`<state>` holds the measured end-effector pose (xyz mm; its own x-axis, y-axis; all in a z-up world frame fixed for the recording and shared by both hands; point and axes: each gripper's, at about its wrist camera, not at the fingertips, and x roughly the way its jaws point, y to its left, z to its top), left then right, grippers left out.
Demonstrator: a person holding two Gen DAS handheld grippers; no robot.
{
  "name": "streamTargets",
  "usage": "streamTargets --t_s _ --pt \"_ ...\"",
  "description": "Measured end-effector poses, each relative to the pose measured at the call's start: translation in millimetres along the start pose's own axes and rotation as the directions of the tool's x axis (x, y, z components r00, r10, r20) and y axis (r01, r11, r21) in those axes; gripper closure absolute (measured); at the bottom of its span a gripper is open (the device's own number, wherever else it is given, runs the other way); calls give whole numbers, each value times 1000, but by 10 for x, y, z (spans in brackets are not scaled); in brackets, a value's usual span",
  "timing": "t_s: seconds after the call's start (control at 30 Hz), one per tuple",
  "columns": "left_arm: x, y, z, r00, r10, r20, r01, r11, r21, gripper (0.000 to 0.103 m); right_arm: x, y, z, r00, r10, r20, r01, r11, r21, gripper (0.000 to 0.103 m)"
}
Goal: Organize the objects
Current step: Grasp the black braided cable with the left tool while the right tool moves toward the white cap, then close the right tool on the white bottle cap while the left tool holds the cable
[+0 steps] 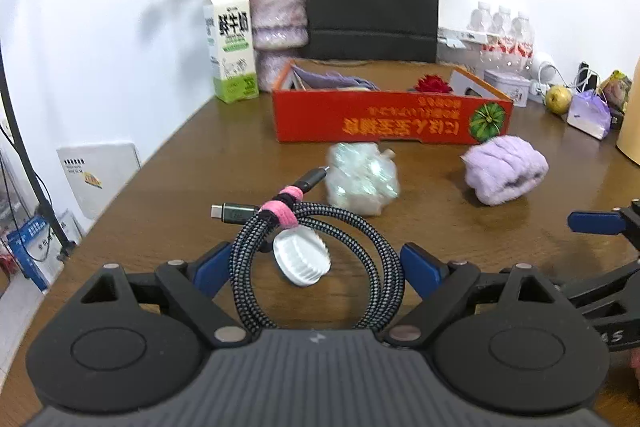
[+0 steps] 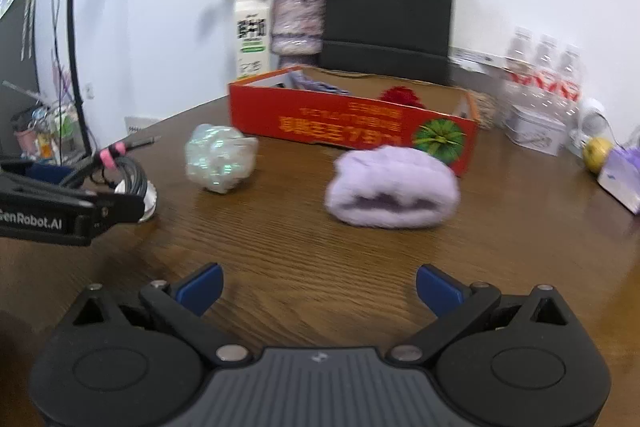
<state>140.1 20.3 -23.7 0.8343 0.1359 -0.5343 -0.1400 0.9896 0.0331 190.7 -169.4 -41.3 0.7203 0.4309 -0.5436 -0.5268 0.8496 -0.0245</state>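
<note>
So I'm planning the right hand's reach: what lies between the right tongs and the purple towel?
Only bare table between the open right tongs and the purple towel, as the right wrist view shows.

glossy wood-grain counter point(image 2: 304, 251); braided fabric cable point(image 1: 320, 267) with fuzzy pink strap point(image 1: 280, 213); fluffy lilac cloth point(image 2: 392, 187); shiny crinkled plastic bundle point(image 2: 220, 163); matt cardboard box point(image 1: 384, 119).

Both wrist views sit low over the table point(image 1: 168, 195), facing its far edge; both share the red box point(image 1: 390, 117) point(image 2: 352, 121), the right view from farther right.
</note>
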Motion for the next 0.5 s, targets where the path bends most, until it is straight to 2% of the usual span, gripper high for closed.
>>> streamTargets --t_s 0.37,0.5 --pt "-72 415 17 999 -2 50 2 1000 1 12 278 562 187 997 67 -26 -68 997 -42 0" --pt "-114 500 29 998 -36 54 36 999 2 12 320 693 224 996 81 -26 -82 996 -45 0"
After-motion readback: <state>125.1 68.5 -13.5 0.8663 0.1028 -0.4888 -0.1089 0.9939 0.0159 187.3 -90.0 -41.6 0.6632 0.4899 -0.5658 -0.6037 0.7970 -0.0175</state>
